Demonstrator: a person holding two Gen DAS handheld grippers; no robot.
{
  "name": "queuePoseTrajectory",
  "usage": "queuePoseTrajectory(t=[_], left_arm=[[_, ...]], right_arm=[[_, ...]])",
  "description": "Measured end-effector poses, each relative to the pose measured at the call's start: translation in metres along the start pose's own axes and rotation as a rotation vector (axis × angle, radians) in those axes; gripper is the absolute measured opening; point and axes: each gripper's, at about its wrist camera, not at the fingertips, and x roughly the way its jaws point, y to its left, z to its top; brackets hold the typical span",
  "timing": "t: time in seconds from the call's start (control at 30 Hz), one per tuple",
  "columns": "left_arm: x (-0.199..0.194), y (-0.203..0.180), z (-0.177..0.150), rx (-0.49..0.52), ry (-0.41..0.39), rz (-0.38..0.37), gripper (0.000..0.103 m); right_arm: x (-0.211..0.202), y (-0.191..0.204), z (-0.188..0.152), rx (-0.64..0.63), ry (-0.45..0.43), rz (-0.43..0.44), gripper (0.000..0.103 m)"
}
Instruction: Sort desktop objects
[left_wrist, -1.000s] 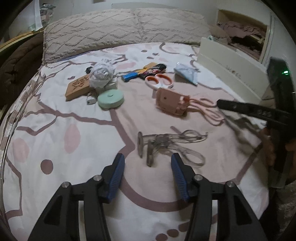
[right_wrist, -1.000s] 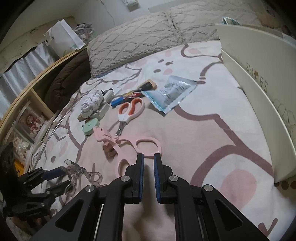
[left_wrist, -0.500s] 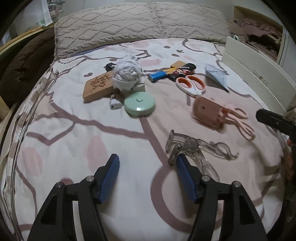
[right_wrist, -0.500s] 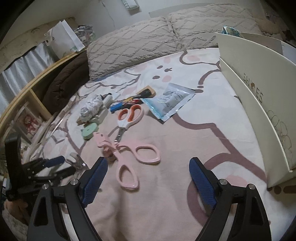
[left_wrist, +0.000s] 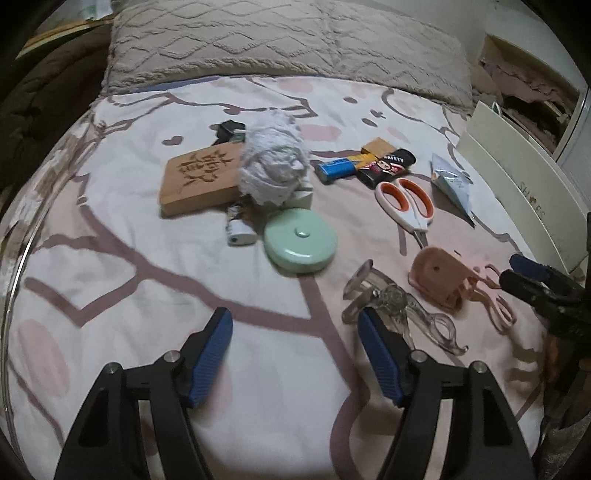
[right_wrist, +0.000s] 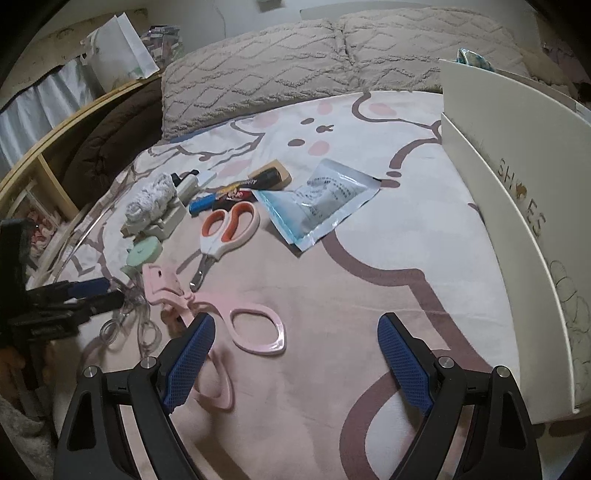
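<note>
Left gripper (left_wrist: 295, 343): jaws apart, nothing between the pads, and they have just been opening wider. It hangs over bare bedspread (left_wrist: 147, 332) at the near edge.
Right gripper (right_wrist: 295, 354): jaws spread wide, empty. Seen from the left wrist it sits at the far right (left_wrist: 524, 273).
Nearest thing, left: clear plastic eyelash curler (left_wrist: 399, 306), touching or just beside the right-hand pad (left_wrist: 376, 354), not inside the gap. Long axis runs from head at far left to loops at near right.
Nearest thing, right: pink eyelash curler (right_wrist: 221, 314). One loop lies just inside the left pad (right_wrist: 188, 362), the other passes under it; head points far-left.
Further out: mint round tape measure (left_wrist: 300, 240), orange-handled scissors (left_wrist: 404, 201), white lighter (left_wrist: 240, 232).
Far cluster: wooden carved block (left_wrist: 199, 177), crumpled white cloth (left_wrist: 273, 162), blue lighter (left_wrist: 334, 168), black tube (left_wrist: 388, 164), foil pouch (right_wrist: 325, 203).
Right edge: white shoe box (right_wrist: 517, 221), well apart from the pink curler.
Key relation: each curler lies off-centre. My judgement is that the left claw needs a shift right, the right claw a shift left, before closing.
Risk: thin loops may slip on soft bedding.
</note>
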Motion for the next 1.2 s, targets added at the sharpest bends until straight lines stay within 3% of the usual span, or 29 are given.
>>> queuePoseTrajectory(t=[0.17, 0.27, 0.47, 0.6, 0.8, 1.2], left_arm=[[-0.024, 0.001, -0.018, -0.039, -0.045, -0.067, 0.071], [-0.029, -0.015, -0.020, -0.003, -0.064, -0.095, 0.071], [-0.014, -0.054, -0.015, 0.117, -0.046, -0.045, 0.071], [0.000, -0.058, -0.015, 0.154, -0.016, 0.042, 0.071], [-0.001, -0.041, -0.017, 0.145, -0.021, 0.113, 0.071], [-0.002, -0.002, -0.007, 0.042, -0.011, 0.121, 0.073]], right_arm=[[0.003, 0.006, -0.003, -0.036, 0.007, -0.017, 0.095], [0.004, 0.008, -0.004, -0.049, 0.009, -0.027, 0.096], [0.004, 0.008, -0.005, -0.047, 0.006, -0.022, 0.097], [0.002, 0.008, -0.006, -0.050, -0.005, -0.019, 0.097], [-0.006, 0.014, -0.009, -0.077, -0.034, 0.080, 0.097], [0.007, 0.046, -0.016, -0.243, 0.025, -0.029, 0.098]])
